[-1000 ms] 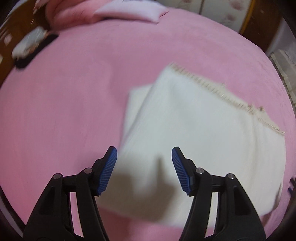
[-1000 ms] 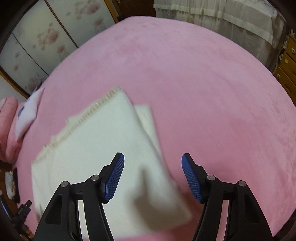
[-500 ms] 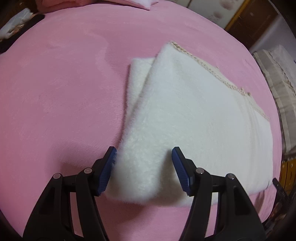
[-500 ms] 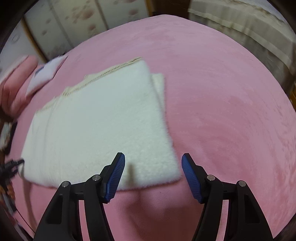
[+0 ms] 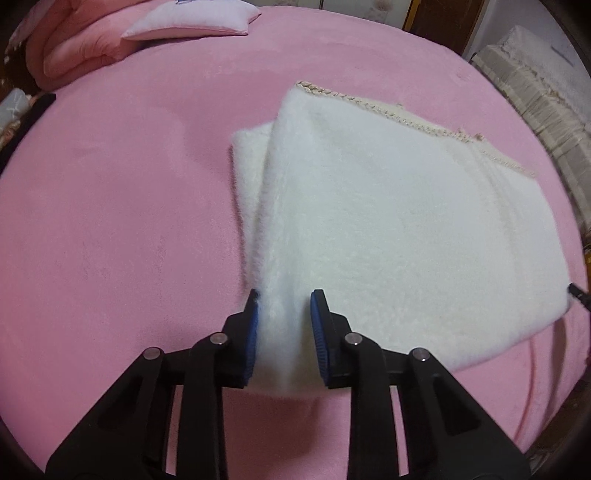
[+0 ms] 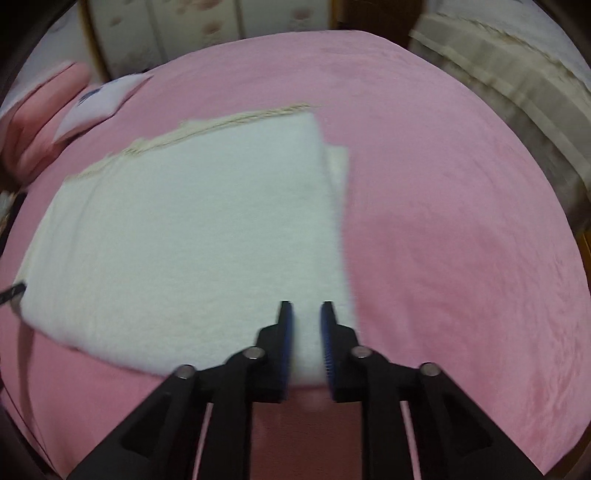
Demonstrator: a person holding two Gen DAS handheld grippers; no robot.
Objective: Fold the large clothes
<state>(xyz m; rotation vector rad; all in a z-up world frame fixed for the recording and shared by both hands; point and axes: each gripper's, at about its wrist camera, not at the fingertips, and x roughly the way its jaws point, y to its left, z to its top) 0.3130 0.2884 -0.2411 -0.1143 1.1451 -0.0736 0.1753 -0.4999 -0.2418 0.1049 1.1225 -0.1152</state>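
A white fluffy garment (image 5: 406, 221) lies folded into a thick rectangle on the pink bed (image 5: 110, 221), its braided trim (image 5: 406, 122) along the far edge. My left gripper (image 5: 285, 299) is closing on the near left corner, and the blue pads squeeze a raised ridge of the pile. In the right wrist view the same garment (image 6: 184, 240) fills the left half. My right gripper (image 6: 306, 308) is closing on its near right corner, with a narrow strip of fabric pinched between the pads. A lower layer sticks out at the far side corner in both views.
A lilac pillow (image 5: 192, 22) and a rolled pink quilt (image 5: 74, 48) lie at the head of the bed. Beige curtains (image 6: 517, 81) hang past the bed's far right edge, and flowered wardrobe doors (image 6: 184, 29) stand behind. Bare pink sheet (image 6: 461, 240) lies right of the garment.
Both grippers came down over the garment's near corners and their jaws went from wide apart to pinching the fabric. The garment itself still lies in the same place.
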